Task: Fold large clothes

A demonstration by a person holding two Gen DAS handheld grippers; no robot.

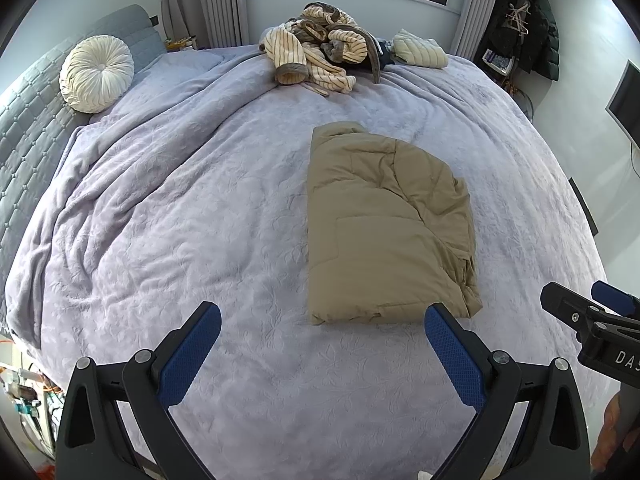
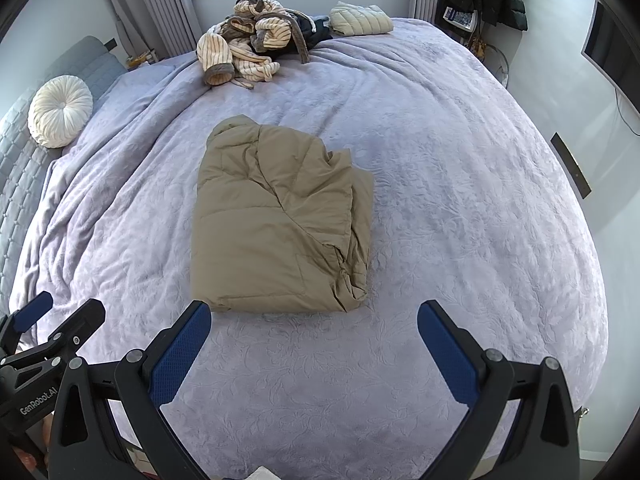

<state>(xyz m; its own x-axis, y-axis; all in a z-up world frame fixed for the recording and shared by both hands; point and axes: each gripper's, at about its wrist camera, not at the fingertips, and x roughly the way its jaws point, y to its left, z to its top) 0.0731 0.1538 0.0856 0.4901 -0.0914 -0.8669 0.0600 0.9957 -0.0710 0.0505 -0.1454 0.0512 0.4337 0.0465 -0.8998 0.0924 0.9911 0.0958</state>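
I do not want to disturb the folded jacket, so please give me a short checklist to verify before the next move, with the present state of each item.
1. Left hand-held gripper open and empty: ok.
2. Right hand-held gripper open and empty: ok.
3. Tan jacket lies folded on the bedspread, touched by neither gripper: ok.
4. Its right edge is neat: not ok, the layers there bunch unevenly.
5. Next garment to fold is available: ok, the striped robe lies crumpled at the far side.
6. Cream padded garment beside the robe is fully folded: cannot tell.
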